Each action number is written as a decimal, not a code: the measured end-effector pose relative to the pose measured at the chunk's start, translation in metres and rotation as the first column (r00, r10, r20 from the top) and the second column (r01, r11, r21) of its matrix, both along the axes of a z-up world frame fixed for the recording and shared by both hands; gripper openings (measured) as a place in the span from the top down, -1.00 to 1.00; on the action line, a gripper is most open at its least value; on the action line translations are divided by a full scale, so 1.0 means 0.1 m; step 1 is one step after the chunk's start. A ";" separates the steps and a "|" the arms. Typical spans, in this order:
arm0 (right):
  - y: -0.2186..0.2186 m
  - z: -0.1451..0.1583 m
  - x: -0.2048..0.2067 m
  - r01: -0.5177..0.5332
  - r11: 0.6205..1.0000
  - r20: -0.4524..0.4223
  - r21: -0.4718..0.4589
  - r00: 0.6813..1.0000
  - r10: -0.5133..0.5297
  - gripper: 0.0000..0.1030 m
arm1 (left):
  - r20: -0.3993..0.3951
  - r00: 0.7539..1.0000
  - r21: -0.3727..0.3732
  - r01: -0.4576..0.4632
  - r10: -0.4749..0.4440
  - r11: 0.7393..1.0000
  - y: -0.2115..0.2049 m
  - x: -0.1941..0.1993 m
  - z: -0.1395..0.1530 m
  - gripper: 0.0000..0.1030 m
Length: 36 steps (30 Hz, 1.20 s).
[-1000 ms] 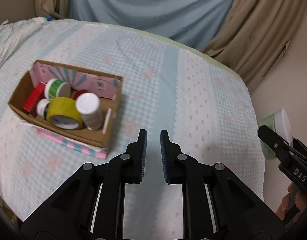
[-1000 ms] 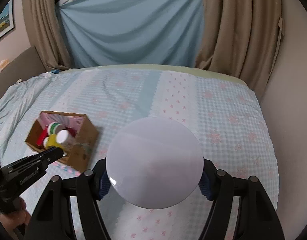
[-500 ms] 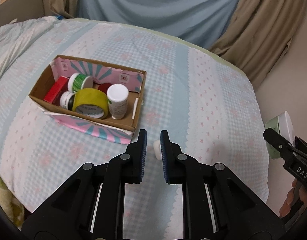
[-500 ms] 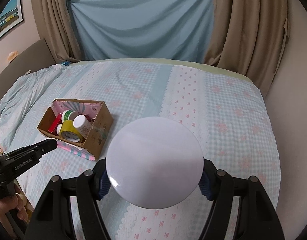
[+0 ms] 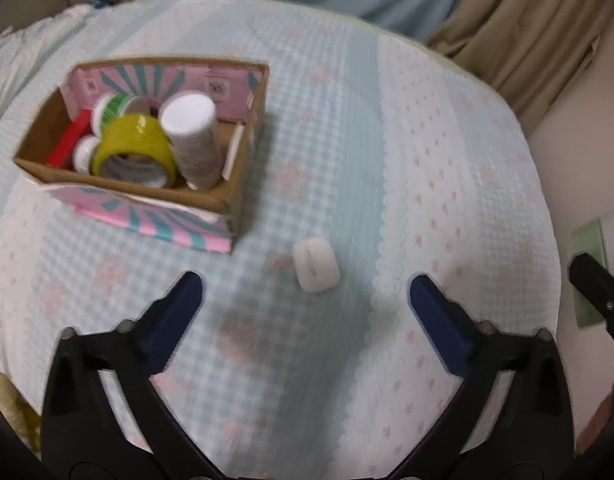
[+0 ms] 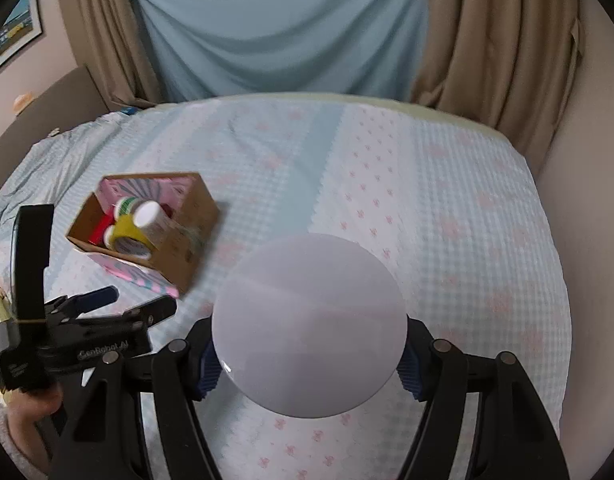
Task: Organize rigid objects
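Observation:
A small white case [image 5: 316, 265] lies on the checked bedspread just right of a cardboard box [image 5: 235, 184]. My left gripper [image 5: 305, 294] is open wide, its fingertips either side of and just short of the case; it also shows in the right wrist view [image 6: 127, 300]. The box holds a yellow tape roll [image 5: 133, 150], a white-capped bottle [image 5: 193, 138], a green-striped jar [image 5: 111, 110] and a red item [image 5: 69, 142]. My right gripper [image 6: 309, 356] is shut on a round white-lidded container [image 6: 309, 338], held above the bed; the container shows at the left wrist view's right edge [image 5: 595, 264].
The bed's edge runs along the right, by a beige wall [image 6: 587, 240]. Tan curtains [image 6: 487, 40] and a blue drape [image 6: 283, 20] hang behind the bed. The box also shows in the right wrist view [image 6: 179, 252].
My left gripper has opened wide from shut and moved closer to the bed, and the white case now lies in full view between its fingertips. The right gripper still holds the container.

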State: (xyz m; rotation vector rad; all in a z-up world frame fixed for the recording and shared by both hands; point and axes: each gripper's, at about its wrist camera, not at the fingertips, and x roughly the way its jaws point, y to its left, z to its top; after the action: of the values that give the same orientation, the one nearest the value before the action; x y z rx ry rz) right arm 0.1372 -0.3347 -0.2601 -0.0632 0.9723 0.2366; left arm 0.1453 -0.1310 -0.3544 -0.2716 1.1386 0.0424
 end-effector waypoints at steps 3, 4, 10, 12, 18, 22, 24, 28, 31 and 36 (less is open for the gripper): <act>-0.14 -0.14 0.00 0.022 1.000 -0.024 -0.007 0.999 -0.022 -0.28 | -0.058 0.998 0.039 -0.011 0.014 0.999 -0.10 0.15 -0.30 -1.00; -0.18 -0.18 0.00 0.028 1.000 -0.030 -0.010 0.999 -0.029 -0.28 | -0.075 0.997 0.053 -0.017 0.020 0.998 -0.13 0.19 -0.40 -1.00; -0.45 -0.48 0.03 0.074 0.997 -0.078 -0.023 0.994 -0.076 -0.28 | -0.159 0.980 0.114 -0.103 0.120 0.988 -0.30 0.50 -0.97 -0.99; -0.51 -0.53 0.06 0.085 0.996 -0.086 -0.022 0.993 -0.087 -0.28 | -0.188 0.973 0.119 -0.113 0.134 0.986 -0.33 0.58 -1.11 -0.90; -0.60 -0.64 0.16 0.106 0.994 -0.094 -0.011 0.990 -0.107 -0.28 | -0.242 0.962 0.122 -0.101 0.128 0.987 -0.36 0.68 -1.36 -0.28; -0.60 -0.65 0.23 0.110 0.994 -0.093 -0.004 0.990 -0.110 -0.28 | -0.239 0.965 0.116 -0.081 0.107 0.990 -0.34 0.68 -1.37 0.15; -0.59 -0.64 0.25 0.112 0.994 -0.091 0.001 0.990 -0.111 -0.28 | -0.233 0.968 0.119 -0.070 0.097 0.990 -0.33 0.66 -1.35 0.19; -0.55 -0.61 0.27 0.110 0.994 -0.085 0.006 0.990 -0.109 -0.28 | -0.222 0.972 0.108 -0.053 0.076 0.993 -0.31 0.65 -1.32 0.19; -0.51 -0.58 0.26 0.106 0.994 -0.080 0.007 0.991 -0.105 -0.28 | -0.198 0.977 0.094 -0.054 0.072 0.994 -0.28 0.65 -1.21 0.19; -0.46 -0.43 0.20 0.102 0.995 -0.066 0.009 0.993 -0.101 -0.28 | -0.130 0.990 0.054 -0.053 0.060 0.997 -0.23 0.55 -0.80 0.19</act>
State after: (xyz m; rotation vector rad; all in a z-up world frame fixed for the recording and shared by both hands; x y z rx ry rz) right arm 0.1573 -0.3810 -0.3034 0.0055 1.0361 0.1515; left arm 0.2006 -0.1544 -0.4340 -0.2586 1.2587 0.1408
